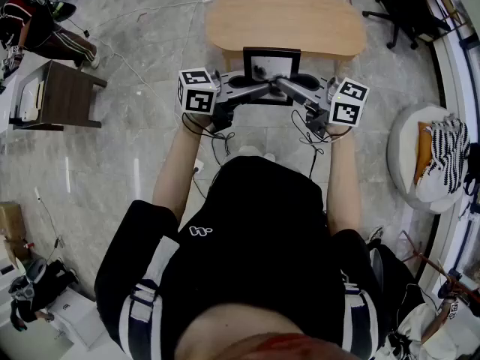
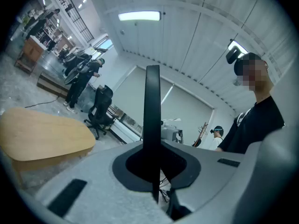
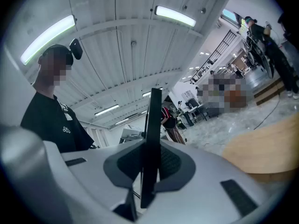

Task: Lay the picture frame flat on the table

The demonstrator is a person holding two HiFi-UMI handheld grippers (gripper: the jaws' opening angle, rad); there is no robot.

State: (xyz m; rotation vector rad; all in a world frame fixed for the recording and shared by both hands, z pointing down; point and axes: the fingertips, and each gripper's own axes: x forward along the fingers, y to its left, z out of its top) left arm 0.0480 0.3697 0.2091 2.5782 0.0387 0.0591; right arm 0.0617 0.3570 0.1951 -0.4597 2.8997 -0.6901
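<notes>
In the head view the black picture frame (image 1: 271,64), with a pale picture in it, is held in front of the near edge of the oval wooden table (image 1: 285,17). My left gripper (image 1: 255,88) comes in from the left and is shut on the frame's lower left part. From the right, my right gripper (image 1: 291,85) is shut on the lower right part. The left gripper view shows the frame (image 2: 152,106) edge-on as a thin black bar pinched in the left gripper (image 2: 152,171). In the right gripper view the frame (image 3: 152,125) stands the same way in the right gripper (image 3: 148,171).
A small dark wooden side table (image 1: 67,96) stands at the left, an office chair (image 1: 405,6) at the back right, and a round white seat (image 1: 420,163) with striped cloth at the right. Cables lie on the marble floor. People (image 2: 84,83) stand far off.
</notes>
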